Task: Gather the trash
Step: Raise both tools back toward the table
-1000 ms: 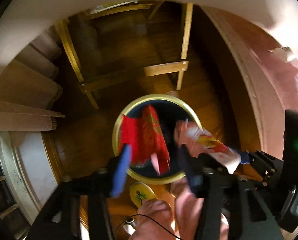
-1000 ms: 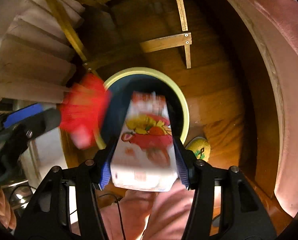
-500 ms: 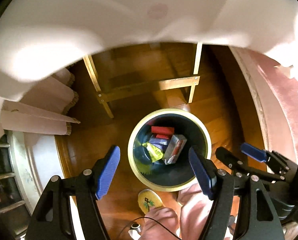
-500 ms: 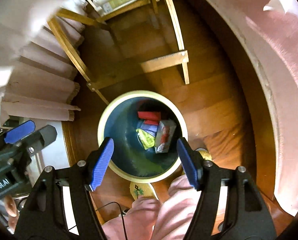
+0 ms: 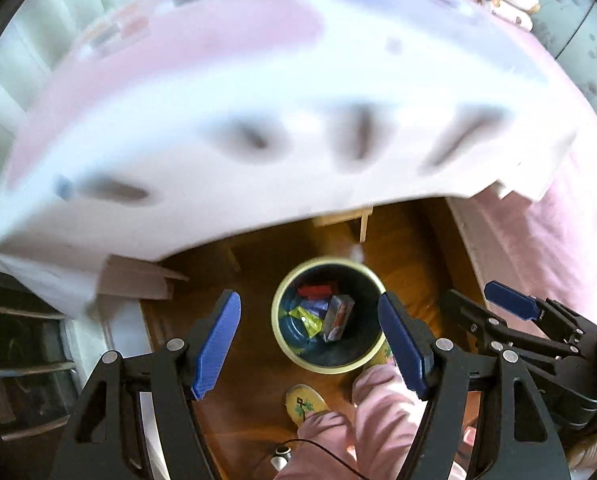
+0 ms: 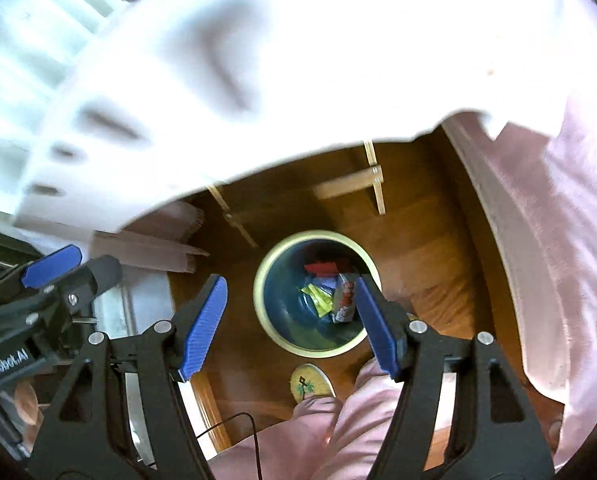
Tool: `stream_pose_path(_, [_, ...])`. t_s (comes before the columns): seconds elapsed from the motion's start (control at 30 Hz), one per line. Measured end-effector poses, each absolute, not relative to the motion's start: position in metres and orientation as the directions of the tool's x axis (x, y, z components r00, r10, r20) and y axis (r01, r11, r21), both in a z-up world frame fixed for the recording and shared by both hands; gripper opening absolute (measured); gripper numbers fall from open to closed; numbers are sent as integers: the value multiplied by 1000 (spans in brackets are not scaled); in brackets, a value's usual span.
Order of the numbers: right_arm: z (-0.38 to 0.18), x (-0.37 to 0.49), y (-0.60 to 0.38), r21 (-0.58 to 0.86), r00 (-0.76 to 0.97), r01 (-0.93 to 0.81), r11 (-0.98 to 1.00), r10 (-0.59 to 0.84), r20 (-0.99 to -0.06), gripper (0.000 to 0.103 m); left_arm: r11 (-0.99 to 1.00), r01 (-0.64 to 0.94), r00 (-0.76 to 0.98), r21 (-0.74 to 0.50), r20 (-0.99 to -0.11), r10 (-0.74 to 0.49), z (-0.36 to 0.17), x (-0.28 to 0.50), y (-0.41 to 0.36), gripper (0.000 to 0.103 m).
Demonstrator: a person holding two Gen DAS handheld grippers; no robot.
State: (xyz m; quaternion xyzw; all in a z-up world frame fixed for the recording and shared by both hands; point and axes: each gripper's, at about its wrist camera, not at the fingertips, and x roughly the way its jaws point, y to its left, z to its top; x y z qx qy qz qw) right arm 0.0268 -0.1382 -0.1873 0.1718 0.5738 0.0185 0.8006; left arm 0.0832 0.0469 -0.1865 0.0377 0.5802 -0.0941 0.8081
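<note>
Both grippers, left (image 5: pixel 310 346) and right (image 6: pixel 290 322), are hanging wide and empty above the bin (image 5: pixel 279 328); 4 or so wrappers (image 5: pixel 323 312) are lying inside, likely dropped there.

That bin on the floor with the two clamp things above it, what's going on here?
A person is collecting trash with a hand-held tool in each hand. Both the left tool and the right tool hang open and empty above the round bin on the wooden floor. Inside lie a red packet, a yellow-green wrapper and a white-and-red carton. A blurred white tabletop fills the upper view.
</note>
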Motion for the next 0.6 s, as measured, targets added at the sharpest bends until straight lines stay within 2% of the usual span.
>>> stream_pose_path(0.4, [-48, 20, -119, 315, 473, 93, 944, 237, -848, 68, 979, 200, 431, -26, -895, -112, -40, 75, 68, 73])
stream_pose_path(0.6, [12, 23, -115, 266, 572, 55, 962, 188, -798, 68, 972, 233, 485, -20, -864, -134, 6, 76, 71, 72])
